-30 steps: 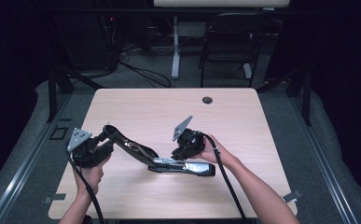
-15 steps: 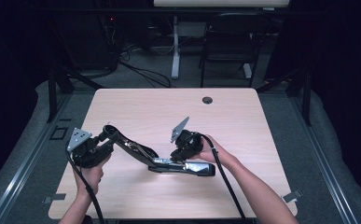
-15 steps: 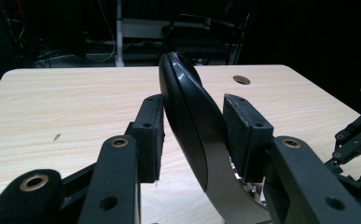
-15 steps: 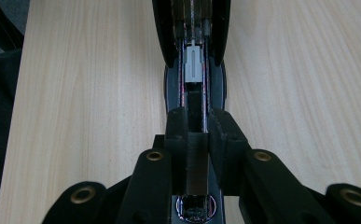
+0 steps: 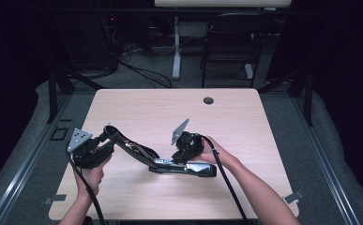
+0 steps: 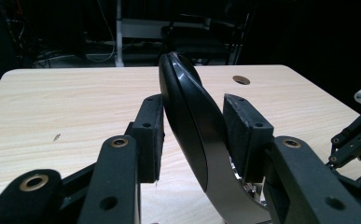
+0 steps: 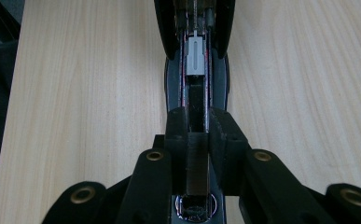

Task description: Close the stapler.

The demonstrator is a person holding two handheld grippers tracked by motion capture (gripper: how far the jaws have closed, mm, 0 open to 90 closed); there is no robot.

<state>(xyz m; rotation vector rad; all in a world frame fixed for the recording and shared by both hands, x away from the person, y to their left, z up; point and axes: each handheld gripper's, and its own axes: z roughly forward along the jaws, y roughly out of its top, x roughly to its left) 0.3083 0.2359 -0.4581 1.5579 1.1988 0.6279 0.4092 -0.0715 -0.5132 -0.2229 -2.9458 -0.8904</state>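
Observation:
An opened black and silver stapler (image 5: 184, 168) lies near the table's front edge, its base flat and its top arm (image 5: 132, 147) swung up to the left. My left gripper (image 5: 109, 136) is shut on the end of that arm; in the left gripper view the curved black arm (image 6: 187, 126) stands between the two pads (image 6: 151, 135). My right gripper (image 5: 179, 159) points down into the stapler's base. In the right gripper view it (image 7: 197, 126) is shut on a grey strip of staples (image 7: 197, 163) sitting in the open channel (image 7: 197, 100), with the grey pusher (image 7: 195, 56) farther along.
The light wooden table (image 5: 245, 126) has a round cable hole (image 5: 208, 100) near its far edge. A chair (image 5: 230, 42) and a desk leg (image 5: 176, 51) stand on the dark floor beyond. Cables trail from both grippers toward the person.

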